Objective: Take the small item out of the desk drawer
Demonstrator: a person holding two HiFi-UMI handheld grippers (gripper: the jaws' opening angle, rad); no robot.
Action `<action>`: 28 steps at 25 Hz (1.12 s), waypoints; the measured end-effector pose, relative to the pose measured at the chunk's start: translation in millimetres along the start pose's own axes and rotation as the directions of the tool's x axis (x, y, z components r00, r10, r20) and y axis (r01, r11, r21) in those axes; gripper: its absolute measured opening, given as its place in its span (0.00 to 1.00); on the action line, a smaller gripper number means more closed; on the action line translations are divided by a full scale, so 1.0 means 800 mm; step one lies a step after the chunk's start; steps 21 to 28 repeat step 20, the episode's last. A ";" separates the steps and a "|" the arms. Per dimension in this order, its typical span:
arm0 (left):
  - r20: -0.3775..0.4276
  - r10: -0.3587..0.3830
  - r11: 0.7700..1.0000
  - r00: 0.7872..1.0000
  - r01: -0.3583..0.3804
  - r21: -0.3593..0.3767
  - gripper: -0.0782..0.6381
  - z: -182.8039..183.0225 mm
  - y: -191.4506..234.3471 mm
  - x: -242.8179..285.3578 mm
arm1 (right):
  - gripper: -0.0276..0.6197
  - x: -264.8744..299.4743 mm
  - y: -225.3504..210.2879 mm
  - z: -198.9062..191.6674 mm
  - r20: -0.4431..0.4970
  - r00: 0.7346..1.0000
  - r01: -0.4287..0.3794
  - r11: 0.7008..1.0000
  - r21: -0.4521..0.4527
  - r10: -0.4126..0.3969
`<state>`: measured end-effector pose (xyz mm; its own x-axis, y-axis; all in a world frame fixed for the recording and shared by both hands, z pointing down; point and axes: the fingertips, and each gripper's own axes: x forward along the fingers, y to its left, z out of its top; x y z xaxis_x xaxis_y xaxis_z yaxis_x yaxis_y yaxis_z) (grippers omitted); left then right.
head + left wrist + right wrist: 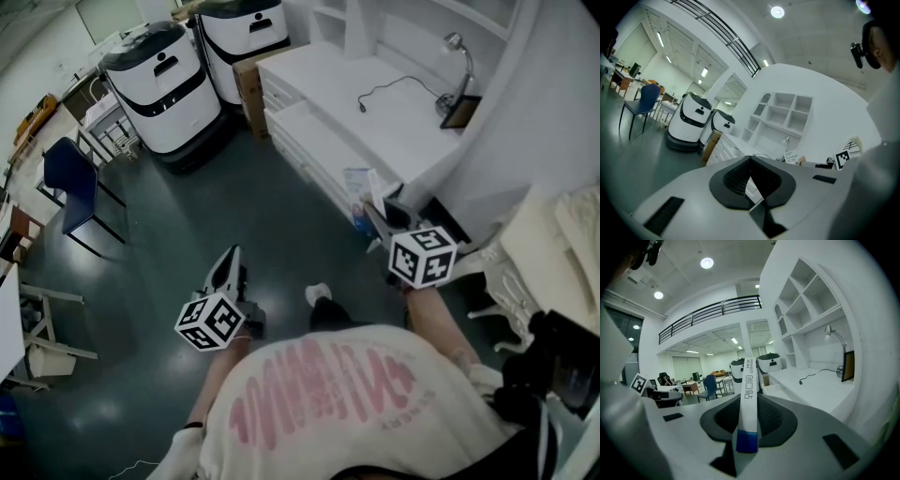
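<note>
A slim white box with a blue end (750,376) stands edge-on between my right gripper's (749,398) jaws, which are shut on it. From above, that box (360,190) sticks out ahead of the right gripper (380,212), just off the front of the white desk (375,112). A desk drawer (314,141) stands pulled out beside it. My left gripper (232,255) hovers over the dark floor, left of the desk, with its jaws together and nothing in them. In the left gripper view, the left gripper (750,159) points toward the desk, and the box (791,157) shows far right.
Two white wheeled robots (159,84) (244,33) and a cardboard box (249,86) stand left of the desk. A lamp (457,45), a black cable (394,89) and a dark tablet (461,111) sit on the desktop. A blue chair (70,178) is far left.
</note>
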<state>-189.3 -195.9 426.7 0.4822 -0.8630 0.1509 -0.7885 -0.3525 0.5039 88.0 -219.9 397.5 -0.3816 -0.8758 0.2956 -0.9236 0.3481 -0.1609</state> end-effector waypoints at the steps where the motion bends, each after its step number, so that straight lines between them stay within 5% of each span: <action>1: 0.000 -0.001 1.000 1.000 0.001 0.000 0.15 0.000 -0.001 -0.001 | 0.19 -0.002 0.001 -0.001 -0.002 1.000 0.000 1.000 -0.002 0.000; 28: -0.003 -0.028 1.000 1.000 0.028 -0.005 0.15 -0.009 -0.013 -0.012 | 0.19 -0.027 0.001 -0.024 -0.025 0.999 0.029 1.000 0.008 -0.029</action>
